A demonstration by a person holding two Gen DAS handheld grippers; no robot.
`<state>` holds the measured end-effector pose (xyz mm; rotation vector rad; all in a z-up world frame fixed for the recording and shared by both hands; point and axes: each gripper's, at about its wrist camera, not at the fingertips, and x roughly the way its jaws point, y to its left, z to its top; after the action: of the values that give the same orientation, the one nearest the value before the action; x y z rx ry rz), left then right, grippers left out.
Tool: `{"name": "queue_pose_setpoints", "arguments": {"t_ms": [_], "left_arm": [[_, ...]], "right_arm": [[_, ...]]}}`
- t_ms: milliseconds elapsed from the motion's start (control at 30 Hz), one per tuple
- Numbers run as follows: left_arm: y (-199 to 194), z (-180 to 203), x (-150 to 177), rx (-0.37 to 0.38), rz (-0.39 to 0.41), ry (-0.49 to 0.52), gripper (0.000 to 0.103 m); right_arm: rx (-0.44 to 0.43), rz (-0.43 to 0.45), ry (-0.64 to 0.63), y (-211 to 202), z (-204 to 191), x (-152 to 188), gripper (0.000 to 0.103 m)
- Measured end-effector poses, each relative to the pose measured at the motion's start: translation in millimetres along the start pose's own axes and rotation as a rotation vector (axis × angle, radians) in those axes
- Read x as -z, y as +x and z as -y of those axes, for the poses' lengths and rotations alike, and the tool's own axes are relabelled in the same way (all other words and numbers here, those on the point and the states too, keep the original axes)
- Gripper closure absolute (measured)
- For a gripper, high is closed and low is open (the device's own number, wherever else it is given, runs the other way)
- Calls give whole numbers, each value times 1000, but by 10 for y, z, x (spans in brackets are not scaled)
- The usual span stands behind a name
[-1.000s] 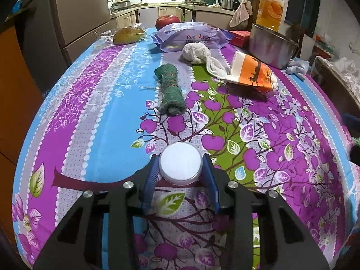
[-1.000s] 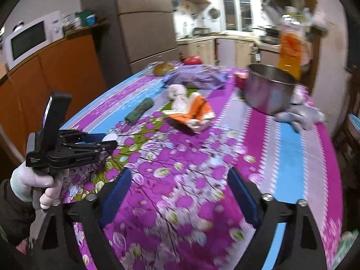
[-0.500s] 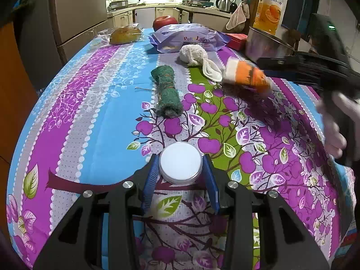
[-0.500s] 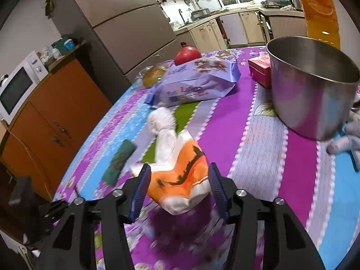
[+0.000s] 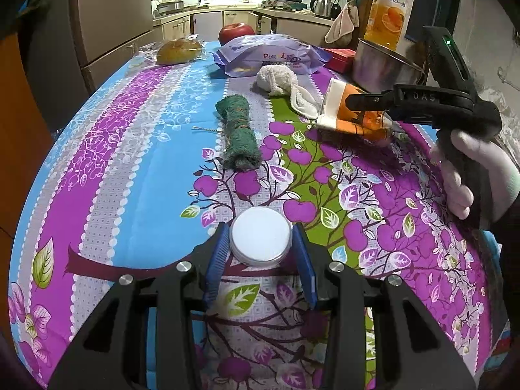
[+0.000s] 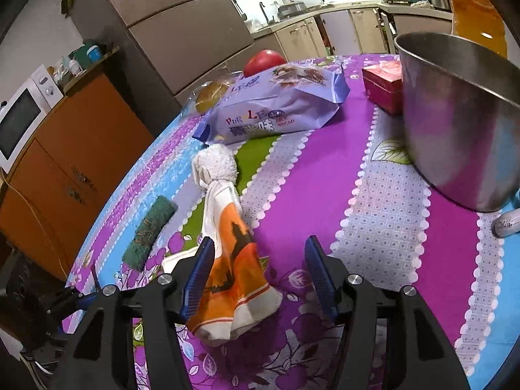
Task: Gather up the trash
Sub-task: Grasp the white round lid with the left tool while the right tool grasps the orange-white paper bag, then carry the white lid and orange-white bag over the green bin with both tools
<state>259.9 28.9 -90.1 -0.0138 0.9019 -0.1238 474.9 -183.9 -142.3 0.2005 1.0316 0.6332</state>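
Kitchen table (image 5: 136,149), floral cloth. My left tool (image 5: 260,250) grips a white round lid (image 5: 260,240). My right tool (image 6: 256,276) is wide, straddling the orange wrapper (image 6: 235,279) lying just in front of the steel pot (image 6: 461,123). I'd centre it between the pads, drop lower, then squeeze slowly so the wrapper doesn't slip out.

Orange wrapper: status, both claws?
Left claw shut on white lid. Right claw open, straddling orange wrapper, not clamped. White cloth touches wrapper's far end.

One pot (image 6: 461,123); one apple (image 5: 236,31); two cloths (image 5: 239,135) (image 5: 276,78).
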Motion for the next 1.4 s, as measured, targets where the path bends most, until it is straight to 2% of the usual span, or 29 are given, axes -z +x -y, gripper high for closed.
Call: {"name": "queue_pose_setpoints", "arguments": {"t_ms": [33,100,200,367,900,1100,1267,1400], "left_arm": [[0,-1,0,1,0,-1,65],[1,2,-2,-1,0,1,65],[0,0,1,0,0,1,65],[2,-1,-4,1,0,1,65],[-4,2,1,0,0,1,65],[-5,-3,-1,1,2,-1,65],[-21,-35,-10,5,7,-10,65],[-51,-68,-3,5,18,-25,65]], "right_arm": [[-6,-2,0,6,-3,7,45],[-5,-9,-9,10,-24,31,54],[-23,-28,-17,14,-52,88,73],[-30,-24,-25,-15,-85,146,82],[-21,-30,-20,-49,-142,193,83],[76,55,-75,-245,-354,278,87],[283,141,-208,-493,-767,501,88],[362,215,-235,-708,-976,704,88]]}}
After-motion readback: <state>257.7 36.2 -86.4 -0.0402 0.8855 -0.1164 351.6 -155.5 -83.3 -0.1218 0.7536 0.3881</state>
